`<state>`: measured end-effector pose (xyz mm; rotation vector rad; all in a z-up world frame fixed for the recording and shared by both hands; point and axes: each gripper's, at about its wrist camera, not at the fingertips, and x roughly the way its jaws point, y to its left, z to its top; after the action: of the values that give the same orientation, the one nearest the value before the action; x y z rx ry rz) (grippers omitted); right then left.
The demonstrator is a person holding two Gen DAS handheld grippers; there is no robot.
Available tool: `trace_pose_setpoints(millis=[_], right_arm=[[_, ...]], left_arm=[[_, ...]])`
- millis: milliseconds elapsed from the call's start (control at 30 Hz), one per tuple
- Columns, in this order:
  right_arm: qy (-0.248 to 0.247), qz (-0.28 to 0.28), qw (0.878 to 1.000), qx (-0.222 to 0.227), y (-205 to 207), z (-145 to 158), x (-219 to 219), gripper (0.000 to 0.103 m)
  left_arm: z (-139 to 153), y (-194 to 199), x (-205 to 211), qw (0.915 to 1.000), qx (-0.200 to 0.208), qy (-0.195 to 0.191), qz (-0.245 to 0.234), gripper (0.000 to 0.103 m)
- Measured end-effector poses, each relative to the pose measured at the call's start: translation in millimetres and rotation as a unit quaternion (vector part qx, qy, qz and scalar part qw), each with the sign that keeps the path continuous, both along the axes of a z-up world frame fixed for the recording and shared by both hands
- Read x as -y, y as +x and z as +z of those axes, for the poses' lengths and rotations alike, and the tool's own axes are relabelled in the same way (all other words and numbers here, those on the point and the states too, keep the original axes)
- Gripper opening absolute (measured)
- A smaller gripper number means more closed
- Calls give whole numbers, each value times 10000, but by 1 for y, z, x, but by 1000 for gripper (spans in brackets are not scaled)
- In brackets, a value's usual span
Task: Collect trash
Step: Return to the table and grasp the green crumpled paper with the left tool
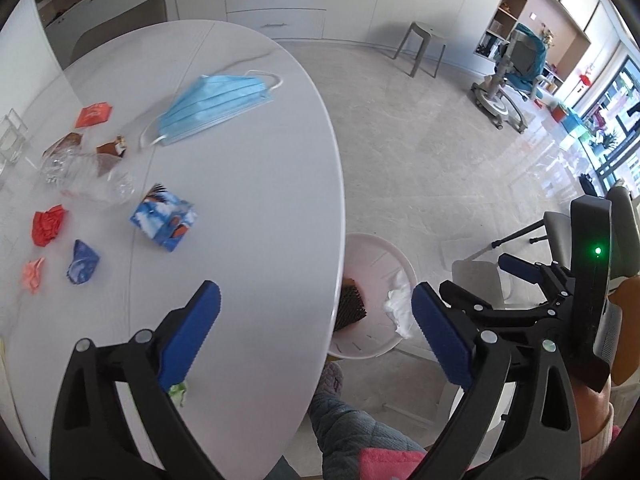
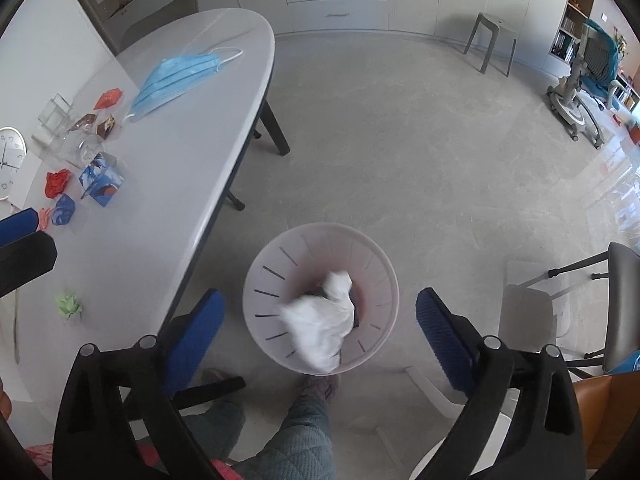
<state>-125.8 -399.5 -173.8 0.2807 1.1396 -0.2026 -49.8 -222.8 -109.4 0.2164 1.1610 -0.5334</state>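
Note:
My right gripper (image 2: 318,304) stands open right above a pale pink bin (image 2: 260,276) on the floor. A blurred white tissue (image 2: 322,326) is loose inside the bin's mouth and touches neither pad. My left gripper (image 1: 316,300) is open and holds nothing, over the white table's (image 1: 260,240) edge. Trash lies on the table: a blue face mask (image 1: 216,108), a clear plastic bottle (image 1: 96,184), a blue-white carton (image 1: 164,218), red paper (image 1: 48,224), a blue wrapper (image 1: 82,262), a pink scrap (image 1: 34,274), brown wrappers (image 1: 110,148), an orange wrapper (image 1: 94,114) and a green scrap (image 2: 70,304).
The person's trouser leg (image 2: 304,432) and slipper (image 2: 320,386) are just in front of the bin. A white chair (image 2: 528,312) stands right of it and a grey stool (image 2: 494,36) further back. A clock (image 2: 10,160) and a glass box (image 2: 56,114) sit at the table's left.

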Motion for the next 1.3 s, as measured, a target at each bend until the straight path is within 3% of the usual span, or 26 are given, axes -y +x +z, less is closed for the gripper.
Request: trace_pose_setpoints(millis=[567, 1000, 1300], right_arm=[[-119, -77, 9971, 743, 14, 64, -52, 101], [-30, 331, 9966, 757, 42, 62, -88, 101], [70, 672, 9963, 523, 59, 45, -97, 101]], left_arm=[[23, -1, -93, 9995, 220, -53, 213, 95], [-20, 3, -155, 9964, -337, -535, 573, 95], [-57, 0, -151, 9979, -331, -206, 525, 94]])
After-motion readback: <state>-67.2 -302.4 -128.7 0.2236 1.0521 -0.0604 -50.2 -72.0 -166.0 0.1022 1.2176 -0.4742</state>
